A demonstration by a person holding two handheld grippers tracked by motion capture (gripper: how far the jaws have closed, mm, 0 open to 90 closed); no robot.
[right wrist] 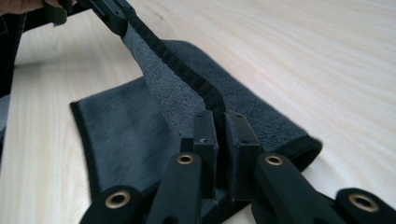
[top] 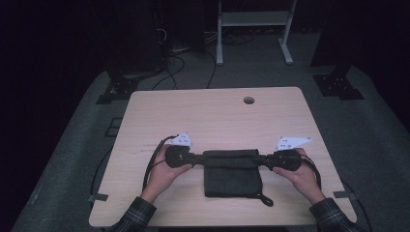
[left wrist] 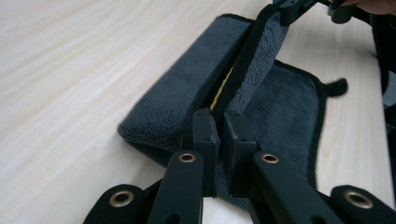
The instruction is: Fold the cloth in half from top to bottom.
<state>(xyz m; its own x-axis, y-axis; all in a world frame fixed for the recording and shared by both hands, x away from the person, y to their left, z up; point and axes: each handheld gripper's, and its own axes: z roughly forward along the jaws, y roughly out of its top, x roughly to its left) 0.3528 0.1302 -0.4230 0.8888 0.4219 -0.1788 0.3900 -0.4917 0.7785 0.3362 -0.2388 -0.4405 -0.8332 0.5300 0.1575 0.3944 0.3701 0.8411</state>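
Note:
A dark grey towel (top: pixel 232 173) with black trim lies partly folded on the light wooden table (top: pixel 212 111), near its front edge. My left gripper (top: pixel 199 158) is shut on the towel's far edge at its left end, and my right gripper (top: pixel 263 159) is shut on the same edge at its right end. The pinched edge (left wrist: pixel 254 60) is lifted and stretched between the two grippers, above a folded roll of towel (left wrist: pixel 187 93). From the right gripper view, the trimmed edge (right wrist: pixel 187 74) runs taut from my right gripper (right wrist: pixel 219 126) up to the other one (right wrist: pixel 114 16). A loop tag (top: pixel 265 199) sticks out at the towel's near right corner.
A round cable hole (top: pixel 248 100) sits near the table's far edge. Cables trail from both grippers off the table's sides. Beyond the table stand a white frame (top: pixel 254 29) and dark stands on the grey floor.

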